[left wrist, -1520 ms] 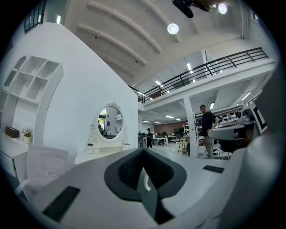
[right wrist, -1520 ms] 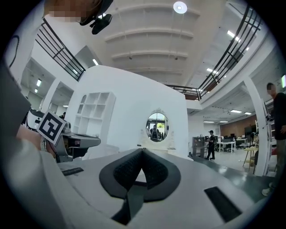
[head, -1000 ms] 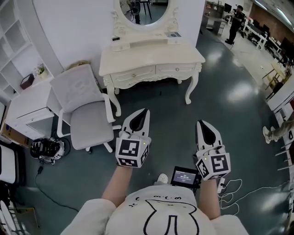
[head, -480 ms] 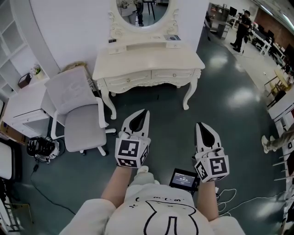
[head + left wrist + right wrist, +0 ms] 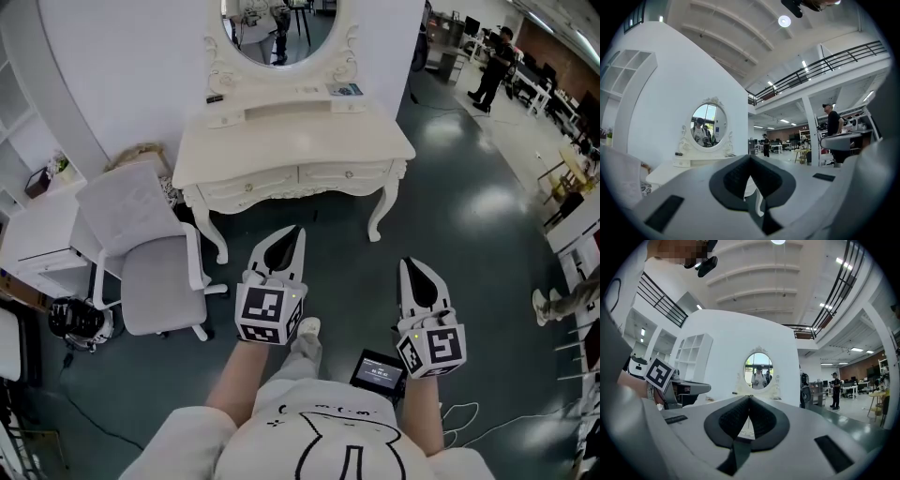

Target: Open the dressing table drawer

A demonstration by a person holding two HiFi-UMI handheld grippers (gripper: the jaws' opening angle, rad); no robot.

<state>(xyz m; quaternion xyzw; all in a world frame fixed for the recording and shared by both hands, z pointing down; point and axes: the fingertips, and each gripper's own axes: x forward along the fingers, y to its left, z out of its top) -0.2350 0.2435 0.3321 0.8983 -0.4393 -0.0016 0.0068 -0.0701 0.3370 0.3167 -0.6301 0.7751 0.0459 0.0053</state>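
The cream dressing table (image 5: 291, 131) with an oval mirror (image 5: 278, 28) stands against the white wall ahead. Its two front drawers (image 5: 246, 186) (image 5: 348, 172) are closed. My left gripper (image 5: 297, 229) is shut and empty, held level over the floor a short way before the table's front. My right gripper (image 5: 406, 264) is shut and empty too, further right and a bit further back. In the left gripper view the left gripper (image 5: 750, 156) points just right of the mirror (image 5: 707, 128). In the right gripper view the right gripper (image 5: 749, 398) points at the mirror (image 5: 759, 369).
A grey office chair (image 5: 141, 253) stands left of the table, beside a white desk (image 5: 37, 234). A black bundle (image 5: 80, 319) lies on the floor at left and cables (image 5: 487, 422) at right. A person (image 5: 492, 56) stands far back right.
The dressing table has come closer and slid down the head view as the person walks toward it. Both grippers stay shut and in the same pose before the body.
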